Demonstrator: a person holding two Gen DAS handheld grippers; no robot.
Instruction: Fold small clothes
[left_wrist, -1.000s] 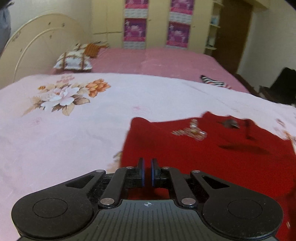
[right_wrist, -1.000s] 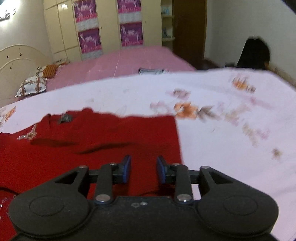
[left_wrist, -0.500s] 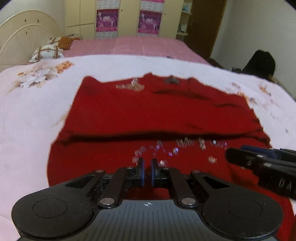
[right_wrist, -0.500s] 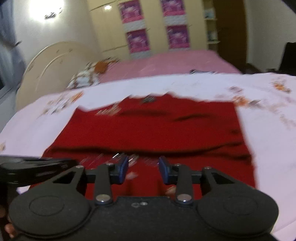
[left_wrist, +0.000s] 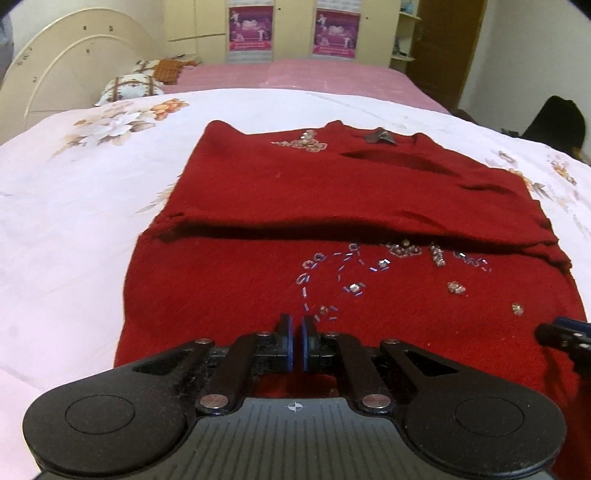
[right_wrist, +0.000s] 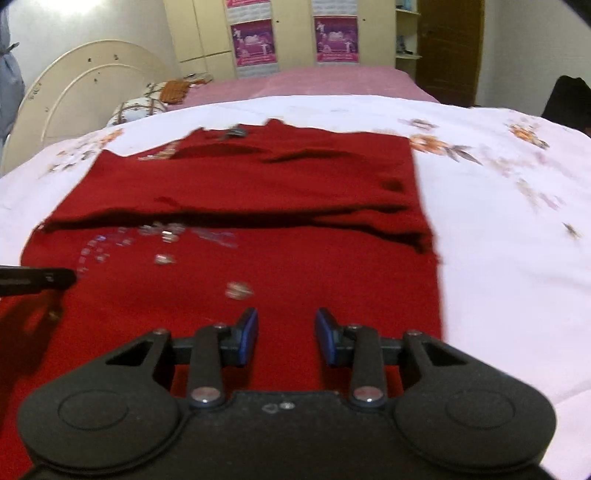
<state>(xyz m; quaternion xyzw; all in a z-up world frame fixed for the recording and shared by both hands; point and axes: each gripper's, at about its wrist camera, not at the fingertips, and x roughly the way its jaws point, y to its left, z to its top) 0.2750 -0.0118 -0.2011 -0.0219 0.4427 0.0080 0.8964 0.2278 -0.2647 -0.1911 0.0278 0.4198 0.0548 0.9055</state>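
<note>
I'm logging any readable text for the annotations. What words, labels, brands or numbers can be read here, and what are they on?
No text can be read.
Two purple posters on the wardrobe doors: print too small and blurred.
Tag at the neck of the red garment: nothing legible.
Left gripper: only a crosshair mark on its body, no lettering.
Right gripper: no marking legible.

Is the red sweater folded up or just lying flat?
Partly folded. On the red sweater, the far part lies doubled over the near part, its edge casting a shadow above the beads. The near half lies flat on the bedsheet.
</note>
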